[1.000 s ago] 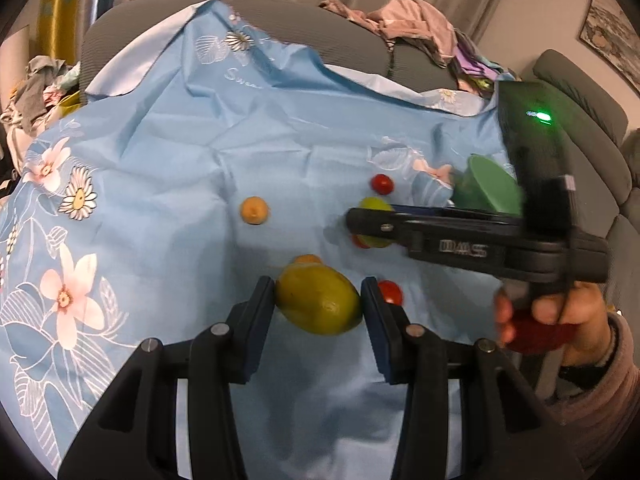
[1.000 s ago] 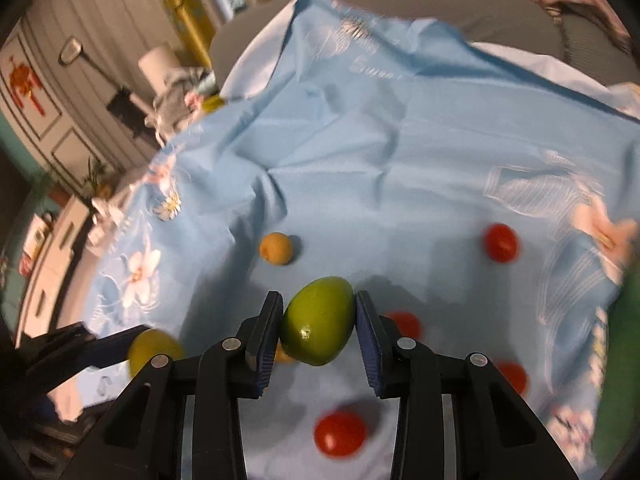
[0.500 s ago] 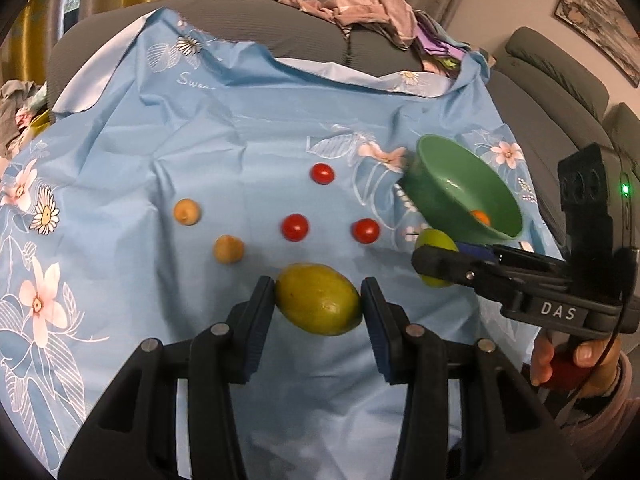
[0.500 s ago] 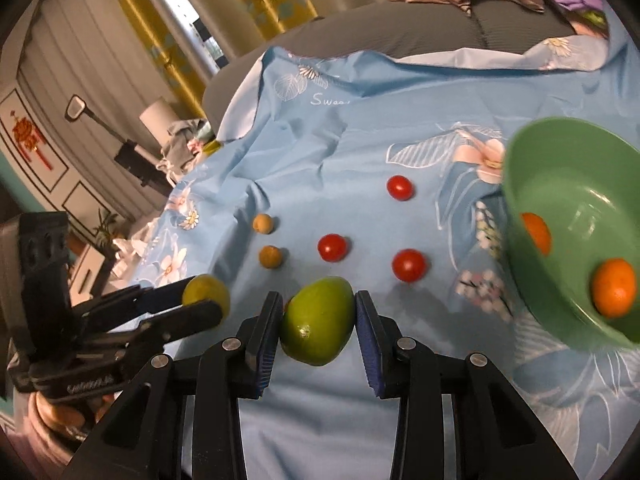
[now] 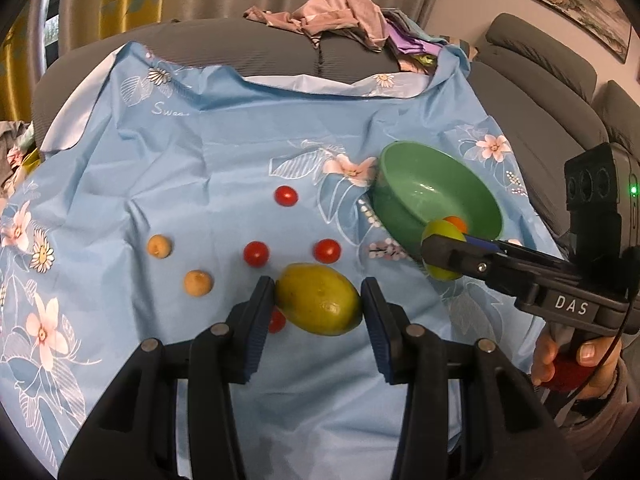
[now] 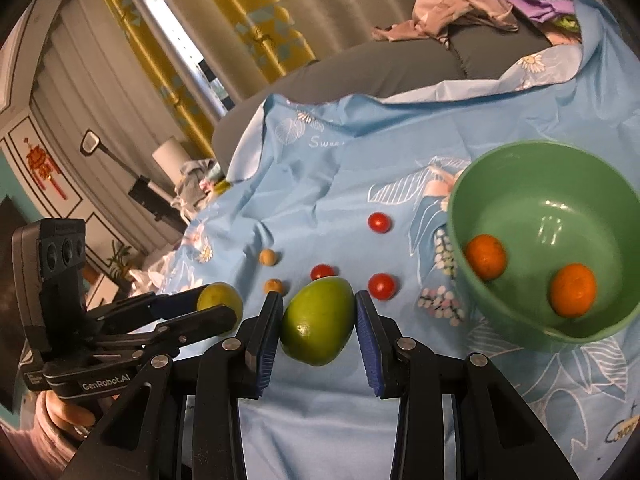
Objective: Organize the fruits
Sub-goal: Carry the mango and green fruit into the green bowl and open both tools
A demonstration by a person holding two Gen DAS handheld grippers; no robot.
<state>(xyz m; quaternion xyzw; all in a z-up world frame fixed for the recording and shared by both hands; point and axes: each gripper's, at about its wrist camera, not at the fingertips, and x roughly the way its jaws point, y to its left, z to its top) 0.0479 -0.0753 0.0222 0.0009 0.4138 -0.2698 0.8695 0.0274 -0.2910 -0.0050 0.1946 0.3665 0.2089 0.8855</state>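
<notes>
Left wrist view: the left gripper (image 5: 319, 305) is clamped on a yellow-green fruit (image 5: 319, 304), held above the blue floral cloth (image 5: 200, 168) spread over a grey sofa (image 5: 532, 92). To its right, the right gripper (image 5: 442, 254) carries a green fruit (image 6: 318, 321) pinched between its blue pads, poised at the near rim of the green bowl (image 5: 400, 168).

Seen from the right wrist, the bowl holds two orange fruits (image 6: 485, 257), and it sits tilted on the rumpled cloth. On the cloth remain several red cherry tomatoes (image 5: 255, 253) and two small tan fruits (image 5: 159, 246), well apart from the bowl.

The step in hand appears to be delivery of both held fruits into the bowl. Done well, the right gripper would go first, since it is nearer: carry the green fruit past the rim and over the bowl's middle, lower it close to the bottom, then let the jaws part so it does not bounce out. The soft, uneven cloth means the bowl could tip if a finger nudges its rim. The left gripper should wait clear, then follow by the same path.
</notes>
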